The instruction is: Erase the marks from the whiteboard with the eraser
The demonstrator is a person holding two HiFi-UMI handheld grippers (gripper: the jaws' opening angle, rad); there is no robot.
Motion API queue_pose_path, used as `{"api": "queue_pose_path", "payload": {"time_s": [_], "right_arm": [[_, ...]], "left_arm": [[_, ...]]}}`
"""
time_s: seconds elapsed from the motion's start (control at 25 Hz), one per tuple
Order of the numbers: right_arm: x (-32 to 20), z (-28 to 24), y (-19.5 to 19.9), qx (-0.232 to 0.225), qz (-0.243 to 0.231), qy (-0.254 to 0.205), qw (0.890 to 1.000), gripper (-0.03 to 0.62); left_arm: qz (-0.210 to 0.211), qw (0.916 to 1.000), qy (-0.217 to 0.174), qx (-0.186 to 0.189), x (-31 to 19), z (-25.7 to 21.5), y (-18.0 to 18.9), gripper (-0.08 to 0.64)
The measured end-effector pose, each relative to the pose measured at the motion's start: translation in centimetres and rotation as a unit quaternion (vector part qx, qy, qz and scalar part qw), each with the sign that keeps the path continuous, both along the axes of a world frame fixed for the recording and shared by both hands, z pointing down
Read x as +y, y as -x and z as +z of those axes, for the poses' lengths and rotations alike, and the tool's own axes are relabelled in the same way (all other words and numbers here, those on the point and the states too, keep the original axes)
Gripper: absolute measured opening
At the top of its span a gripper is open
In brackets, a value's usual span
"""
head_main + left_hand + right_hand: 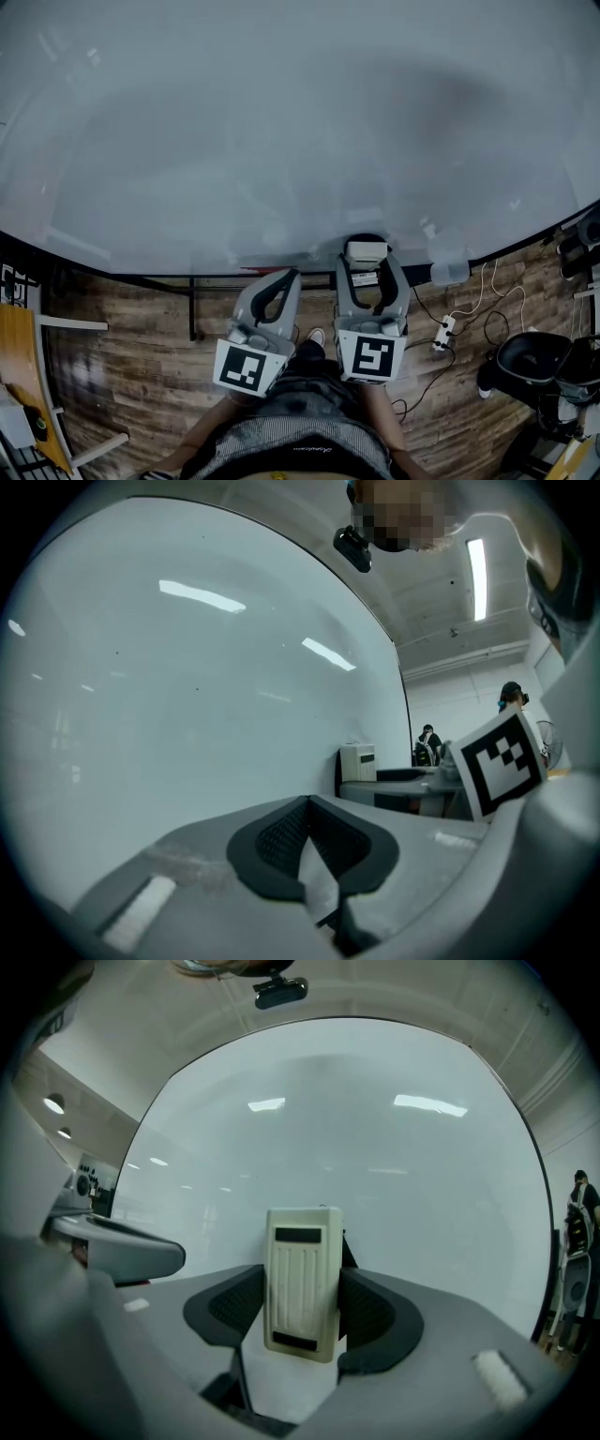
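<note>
Head view: the whiteboard [281, 122] fills the upper field, and both grippers sit low against its bottom edge. The right gripper [368, 272] is clamped on the cream eraser [302, 1281]. The left gripper [314, 841] has its jaws drawn together on nothing and lies just beside the right one, no nearer the board.

Right gripper view: the eraser stands between the dark pads [373, 1314], its long axis upright and at right angles to the line on which the jaws close. Its ribbed back faces the camera, so the wiping face probably looks toward the whiteboard, which lies straight ahead of the tool. Whether eraser and board touch cannot be told.

No marks can be made out on the board in any view, only reflected ceiling lights. Any remaining stroke would fall to the right hand, carried upward across the board.

Writing: none legible. The eraser bears two plain dark bars, and each gripper's cube shows black-and-white square patterns.
</note>
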State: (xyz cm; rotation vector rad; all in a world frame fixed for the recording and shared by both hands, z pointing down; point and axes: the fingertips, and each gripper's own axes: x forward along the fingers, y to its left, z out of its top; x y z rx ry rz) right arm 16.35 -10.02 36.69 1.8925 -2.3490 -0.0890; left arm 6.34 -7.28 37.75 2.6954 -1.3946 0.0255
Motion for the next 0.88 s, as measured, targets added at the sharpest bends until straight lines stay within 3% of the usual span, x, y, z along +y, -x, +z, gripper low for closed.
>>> {"api": "queue_pose_path", "payload": {"time_s": [0.44, 0.88], "right_arm": [[-0.4, 0.3, 4.3, -0.008, 0.039, 0.003, 0.999, 0.255], [-0.3, 0.0, 4.3, -0.016, 0.085, 0.002, 0.996, 0.255]], "left_arm": [[0.036, 0.9993, 0.001, 0.003, -1.0, 0.4, 4.9, 0.003], [0.052, 0.9985, 0.016, 0.004, -1.2, 0.9, 7.4, 0.003]]}}
